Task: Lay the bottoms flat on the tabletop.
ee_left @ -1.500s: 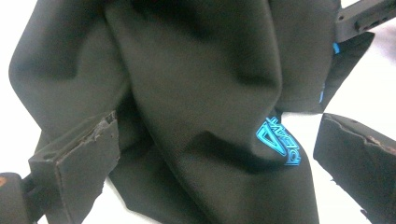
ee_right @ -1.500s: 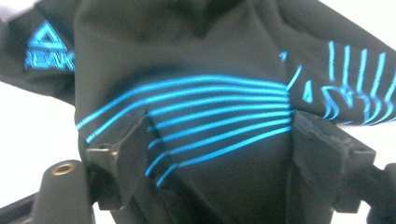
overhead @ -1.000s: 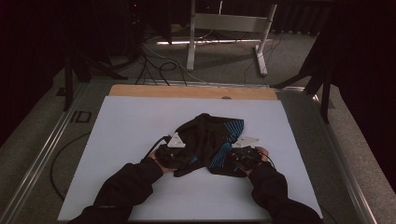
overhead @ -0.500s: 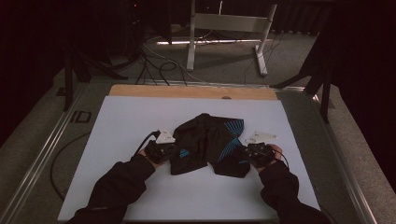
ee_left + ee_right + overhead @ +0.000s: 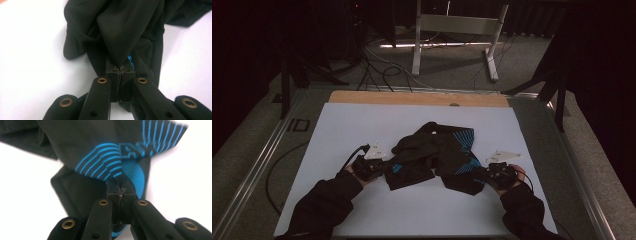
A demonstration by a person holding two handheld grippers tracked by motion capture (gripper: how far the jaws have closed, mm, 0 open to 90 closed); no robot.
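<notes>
Evidently a spreading hold.
Garment: the black shirt (image 5: 437,155) with blue stripes lies crumpled mid-bench (image 5: 362,120).
Left tongs (image 5: 379,169): clenched on its edge.
Right tongs (image 5: 487,175): clenched on the opposite edge, well apart, likely to stretch it flat.

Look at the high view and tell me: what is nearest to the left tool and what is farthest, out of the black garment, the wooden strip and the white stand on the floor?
From the left tool:
1. The black garment, pinched in it, mid-table.
2. The wooden strip, along the table's far edge.
3. The white stand, on the floor beyond the table.
</notes>
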